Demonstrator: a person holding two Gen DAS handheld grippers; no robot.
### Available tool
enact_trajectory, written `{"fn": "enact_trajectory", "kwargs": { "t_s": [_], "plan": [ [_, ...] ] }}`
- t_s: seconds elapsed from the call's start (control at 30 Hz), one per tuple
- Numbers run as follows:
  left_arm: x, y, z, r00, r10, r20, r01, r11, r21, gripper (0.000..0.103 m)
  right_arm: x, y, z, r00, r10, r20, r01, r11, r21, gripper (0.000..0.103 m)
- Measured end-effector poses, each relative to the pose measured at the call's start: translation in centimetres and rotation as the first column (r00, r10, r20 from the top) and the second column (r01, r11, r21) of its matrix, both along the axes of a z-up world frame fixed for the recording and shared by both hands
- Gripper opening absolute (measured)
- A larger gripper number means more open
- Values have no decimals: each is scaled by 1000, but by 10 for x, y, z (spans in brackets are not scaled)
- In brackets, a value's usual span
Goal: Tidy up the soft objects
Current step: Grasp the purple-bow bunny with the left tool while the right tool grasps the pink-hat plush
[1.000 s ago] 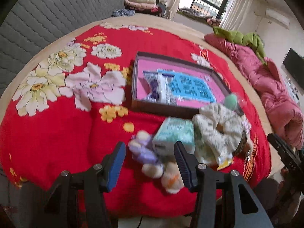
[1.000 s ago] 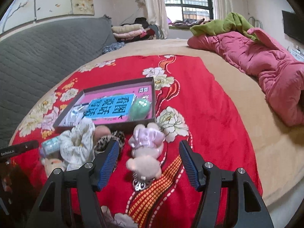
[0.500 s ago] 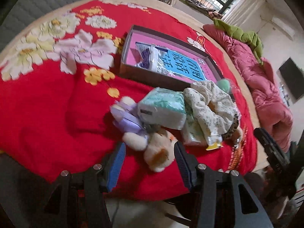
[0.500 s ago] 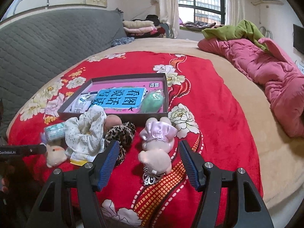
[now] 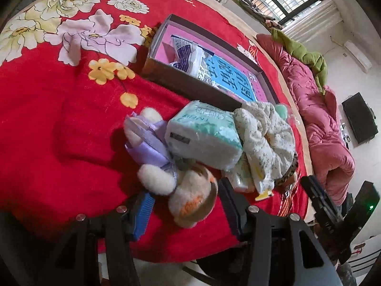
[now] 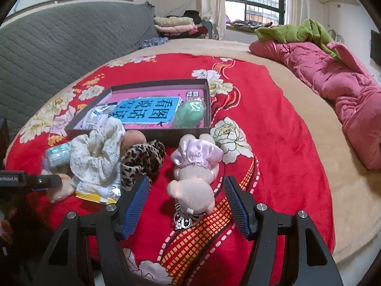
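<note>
Fuzzy plush toy (image 5: 190, 200), satin bow; crinkly tissue pack (image 5: 204, 138), fleecy blanket (image 5: 59, 119)

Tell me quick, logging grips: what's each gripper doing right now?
Left gripper: open, empty, straddling the cream plush toy.
Right gripper: open, empty, straddling the pink plush toy.

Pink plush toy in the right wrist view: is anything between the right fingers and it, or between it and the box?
Nothing visible blocks either. The right gripper is open, with the pink plush toy lying straight ahead of the gap between its fingers. The box sits just behind the toy, its low front wall the only thing to clear.
</note>
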State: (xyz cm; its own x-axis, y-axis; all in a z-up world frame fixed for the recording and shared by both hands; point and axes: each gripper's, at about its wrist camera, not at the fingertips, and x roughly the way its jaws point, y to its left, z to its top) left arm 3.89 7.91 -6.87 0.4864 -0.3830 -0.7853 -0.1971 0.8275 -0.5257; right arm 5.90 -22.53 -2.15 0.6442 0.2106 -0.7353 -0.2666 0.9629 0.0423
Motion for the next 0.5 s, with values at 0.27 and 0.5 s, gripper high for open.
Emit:
{"fn": "enact_trajectory", "kwargs": {
  "t_s": [0.27,0.5],
  "plan": [
    [17,-1,-6,1000,-3,1,3,1000,-2,53,14,1,-22,999,-19,-47,18,999,-31,67],
    [27,-3,-11,1000,3,18,-4,1000,12,53,25,8,-40,998,-10,-61,5,996,-85,67]
  ]
}}
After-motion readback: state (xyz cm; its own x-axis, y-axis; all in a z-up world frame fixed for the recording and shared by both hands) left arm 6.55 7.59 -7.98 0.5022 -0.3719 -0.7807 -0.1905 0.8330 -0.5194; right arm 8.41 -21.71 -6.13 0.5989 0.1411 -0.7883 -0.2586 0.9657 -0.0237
